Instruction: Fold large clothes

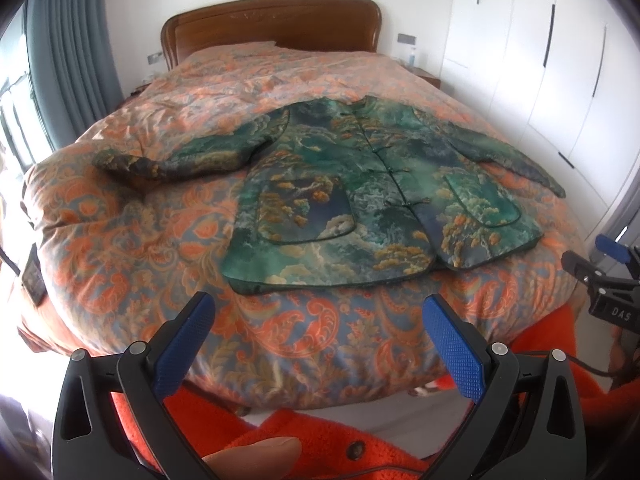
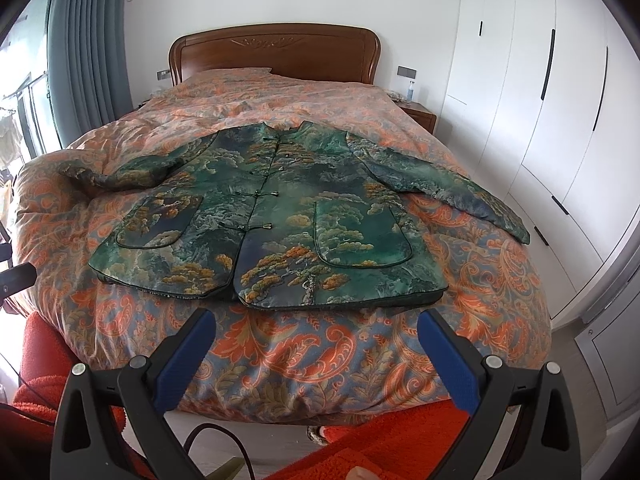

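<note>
Left wrist view: the jacket (image 1: pixel 352 196) lies flat, front up, sleeves out, near the foot edge of the bed (image 1: pixel 132 216), likely smoothed for folding. Left gripper (image 1: pixel 318 336) and right gripper (image 2: pixel 316 344) both spread wide, empty, short of the hem.

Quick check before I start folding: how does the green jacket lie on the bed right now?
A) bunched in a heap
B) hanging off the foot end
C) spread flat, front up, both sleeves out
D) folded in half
C: the green jacket lies flat on the bed, knot buttons up, a sleeve out to each side.
</note>
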`<state>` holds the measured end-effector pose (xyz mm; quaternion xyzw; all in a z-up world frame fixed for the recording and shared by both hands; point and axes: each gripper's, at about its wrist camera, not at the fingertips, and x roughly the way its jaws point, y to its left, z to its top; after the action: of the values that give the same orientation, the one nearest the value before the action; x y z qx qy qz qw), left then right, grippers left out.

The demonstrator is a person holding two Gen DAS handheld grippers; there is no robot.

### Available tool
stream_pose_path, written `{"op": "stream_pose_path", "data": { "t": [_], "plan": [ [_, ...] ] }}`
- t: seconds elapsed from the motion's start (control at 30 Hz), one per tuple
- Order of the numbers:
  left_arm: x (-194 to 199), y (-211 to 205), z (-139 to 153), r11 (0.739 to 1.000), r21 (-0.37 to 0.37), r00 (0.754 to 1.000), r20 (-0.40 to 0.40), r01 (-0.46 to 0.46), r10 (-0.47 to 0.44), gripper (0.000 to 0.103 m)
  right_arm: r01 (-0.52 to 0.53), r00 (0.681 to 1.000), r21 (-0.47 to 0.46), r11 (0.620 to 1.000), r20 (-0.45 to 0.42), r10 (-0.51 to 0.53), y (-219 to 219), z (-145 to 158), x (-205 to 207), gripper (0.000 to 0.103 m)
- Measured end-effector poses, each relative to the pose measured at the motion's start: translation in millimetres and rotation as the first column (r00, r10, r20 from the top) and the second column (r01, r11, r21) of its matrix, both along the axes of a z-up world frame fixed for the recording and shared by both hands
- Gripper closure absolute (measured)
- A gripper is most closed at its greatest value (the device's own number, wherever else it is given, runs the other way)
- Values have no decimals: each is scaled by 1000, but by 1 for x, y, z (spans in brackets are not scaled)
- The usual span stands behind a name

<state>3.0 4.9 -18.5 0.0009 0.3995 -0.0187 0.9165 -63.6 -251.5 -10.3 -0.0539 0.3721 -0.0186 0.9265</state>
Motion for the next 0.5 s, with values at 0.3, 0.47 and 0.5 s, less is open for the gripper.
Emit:
{"op": "stream_pose_path", "data": {
  "t": [0.3, 0.47, 0.5],
  "plan": [
    [15, -2, 8, 1000, 11, 999, 39, 0, 0, 0, -43, 996, 26, 999, 75, 41, -2, 8, 2, 0],
    [21, -4, 7, 1000, 9, 999, 36, 6, -6, 0, -87, 995, 87, 992, 59, 82, -6, 4, 7, 0],
    [22, -5, 5, 1000, 2, 1000, 26, 10, -10, 0, -85, 995, 86, 993, 54, 81, -7, 2, 8, 0]
  ]
}}
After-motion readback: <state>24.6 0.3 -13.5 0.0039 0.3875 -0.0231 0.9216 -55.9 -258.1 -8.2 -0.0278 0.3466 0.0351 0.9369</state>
